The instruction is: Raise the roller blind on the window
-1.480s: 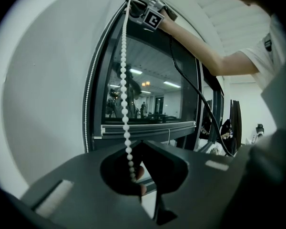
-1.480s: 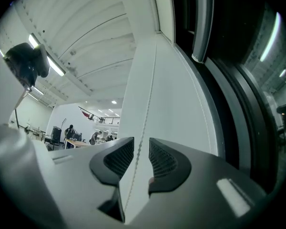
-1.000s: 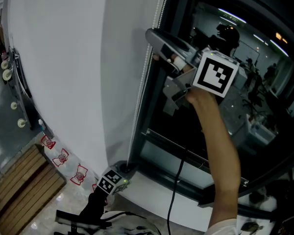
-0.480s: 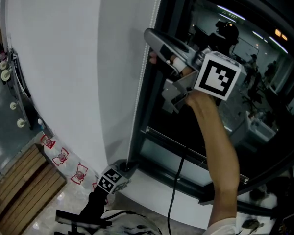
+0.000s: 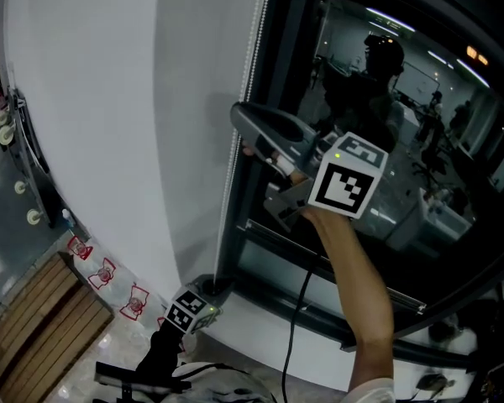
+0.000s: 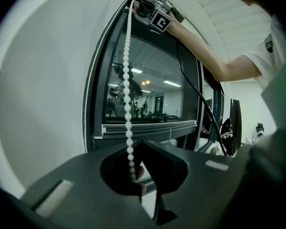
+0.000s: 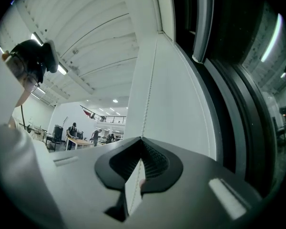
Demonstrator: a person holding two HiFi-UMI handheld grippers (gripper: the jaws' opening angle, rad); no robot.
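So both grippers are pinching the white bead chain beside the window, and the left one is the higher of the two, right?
Not quite: the right gripper is the higher one; the left gripper pinches the bead chain lower down. The left gripper view shows it, looking up the chain.

White wall (image 5: 92, 99) beside dark window glass (image 5: 420, 141), wooden boards (image 5: 34, 326) below

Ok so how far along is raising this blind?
Done: both grips are set. The left gripper is shut on the bead chain low by the sill, and the right gripper is shut on it higher up. In hand: what looks like a pull on the chain. Left: nearly everything, since the roller blind hangs down to the sill.
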